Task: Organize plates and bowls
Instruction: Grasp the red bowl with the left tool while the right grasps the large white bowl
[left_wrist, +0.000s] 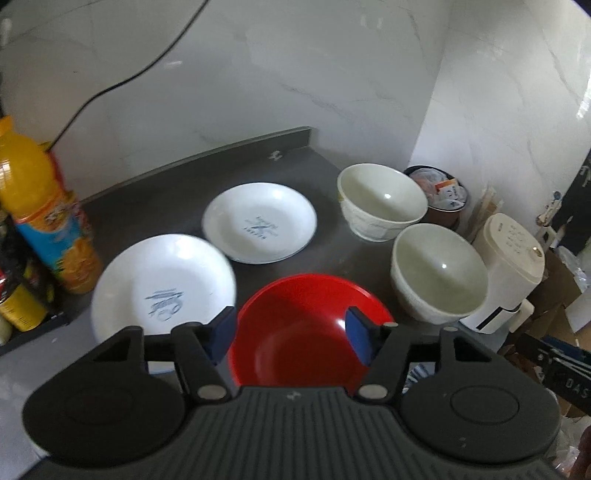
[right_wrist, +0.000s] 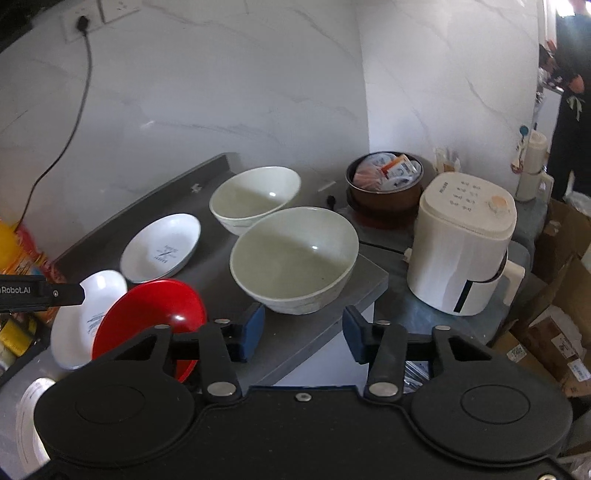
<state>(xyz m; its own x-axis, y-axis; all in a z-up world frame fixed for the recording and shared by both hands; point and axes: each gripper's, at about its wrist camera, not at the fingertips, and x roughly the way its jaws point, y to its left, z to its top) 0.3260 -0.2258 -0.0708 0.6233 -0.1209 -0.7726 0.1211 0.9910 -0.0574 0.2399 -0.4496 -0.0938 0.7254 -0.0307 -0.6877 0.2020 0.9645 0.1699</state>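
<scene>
Nothing stacked yet: two white plates (left_wrist: 162, 284) (left_wrist: 259, 222), red plate (left_wrist: 310, 325), two cream bowls (left_wrist: 382, 201) (left_wrist: 439, 273) lying apart on grey counter (left_wrist: 177, 184). Left gripper (left_wrist: 291, 338) wide, empty, over red plate. Right gripper (right_wrist: 303, 334) wide, empty, near front bowl. All sorting left.

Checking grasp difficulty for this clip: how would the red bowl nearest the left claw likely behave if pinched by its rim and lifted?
The red bowl looks glossy, with a highlight visible, so the pads may slip on its rim. It appears thin-walled, maybe plastic, so probably light and stiff rather than fragile. Its shallow, wide shape suggests it would tilt when lifted from one side. The left claw stands open.
</scene>
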